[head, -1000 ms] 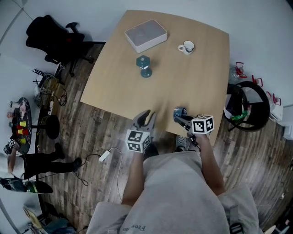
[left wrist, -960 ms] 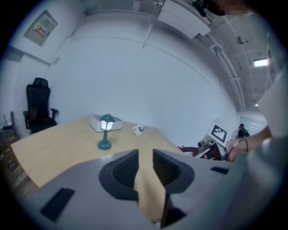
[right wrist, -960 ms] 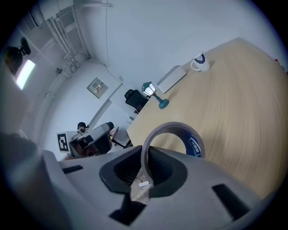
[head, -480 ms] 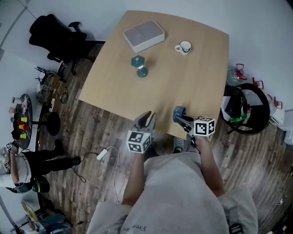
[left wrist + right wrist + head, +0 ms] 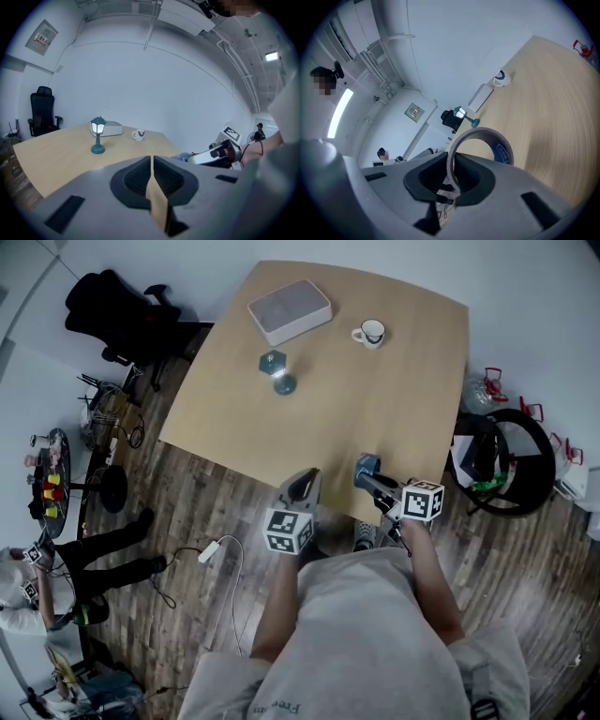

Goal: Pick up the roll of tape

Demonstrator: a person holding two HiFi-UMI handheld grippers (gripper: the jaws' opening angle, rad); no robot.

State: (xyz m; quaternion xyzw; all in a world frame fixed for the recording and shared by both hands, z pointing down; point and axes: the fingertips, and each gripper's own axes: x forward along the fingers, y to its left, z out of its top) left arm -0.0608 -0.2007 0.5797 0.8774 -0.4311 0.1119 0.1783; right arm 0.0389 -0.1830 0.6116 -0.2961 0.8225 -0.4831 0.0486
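- Right tongs (image 5: 451, 174), grey, two-jawed, with a marker cube: clamped on the rim of the tape roll; one jaw sits inside the ring, the other outside.
- Roll of brown tape with a blue-printed core (image 5: 487, 140): held on edge in the right tongs, its ring standing up past the jaw tips; it is over the near edge of the table (whether it clears the top cannot be told).
- Left tongs (image 5: 153, 174), same make: jaws closing, pads all but met, nothing between them; just left of the right tongs, at the table's near edge.
- Pale wooden table with rounded corners (image 5: 375, 399): carries the three items below, all well apart from both tongs.
- Small teal lantern-shaped lamp (image 5: 277, 372): upright, towards the far left of the table.
- White mug with a dark mark (image 5: 367, 332): far side, right of the lamp.
- Flat light-grey box (image 5: 289, 310): far left corner, just behind the lamp.
- Black office chair (image 5: 112, 320): on the plank floor (image 5: 216, 512), left of the table.
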